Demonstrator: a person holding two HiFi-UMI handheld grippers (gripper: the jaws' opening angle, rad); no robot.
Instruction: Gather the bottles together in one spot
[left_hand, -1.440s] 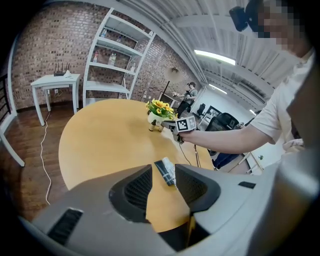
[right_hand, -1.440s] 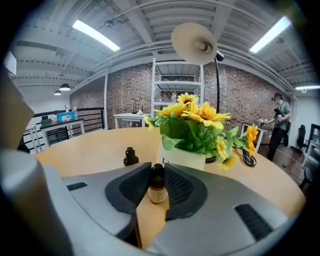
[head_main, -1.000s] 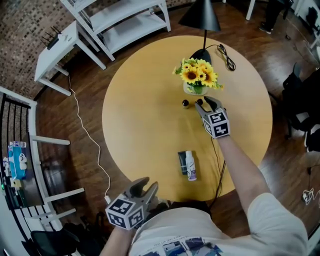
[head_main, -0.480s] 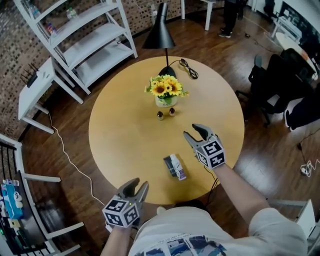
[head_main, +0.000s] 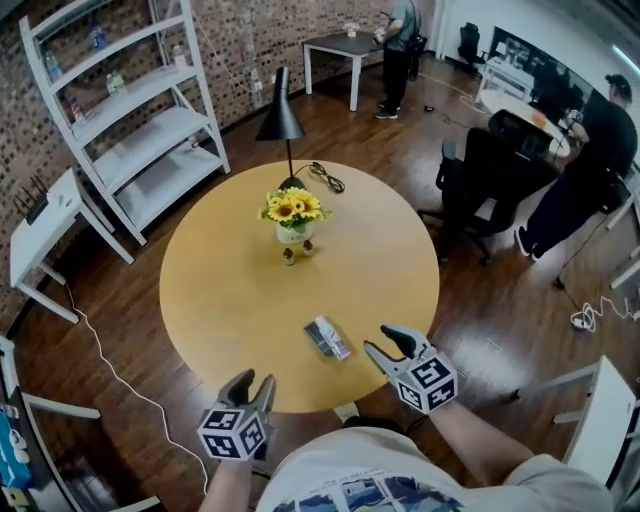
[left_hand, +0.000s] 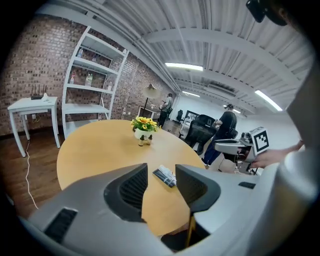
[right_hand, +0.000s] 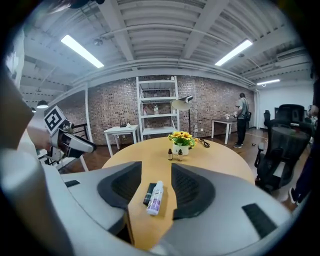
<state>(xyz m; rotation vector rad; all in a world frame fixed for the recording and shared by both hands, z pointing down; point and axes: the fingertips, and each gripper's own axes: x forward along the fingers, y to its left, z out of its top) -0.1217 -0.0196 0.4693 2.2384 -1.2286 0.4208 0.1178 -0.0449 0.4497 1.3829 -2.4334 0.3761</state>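
Note:
Two small dark bottles (head_main: 289, 256) (head_main: 306, 248) stand side by side in front of the sunflower vase (head_main: 293, 214) on the round table (head_main: 210, 280). A white bottle (head_main: 331, 337) and a dark tube (head_main: 318, 340) lie together near the table's near edge. My right gripper (head_main: 382, 340) hovers open and empty at that edge, just right of the lying pair. My left gripper (head_main: 254, 380) is open and empty below the near edge. In the right gripper view the white bottle (right_hand: 155, 197) and the tube (right_hand: 149, 193) lie beyond its jaws.
A black lamp (head_main: 281, 122) and its cable (head_main: 325, 177) are on the table's far side. White shelves (head_main: 130, 130) and a small white table (head_main: 35, 235) stand to the left. Office chairs (head_main: 490, 170) and people are at the right and back.
My right gripper has drawn back from beside the vase to the table's near edge. The two small bottles now stand together by the vase. The left gripper rose slightly, and the head view lifted.

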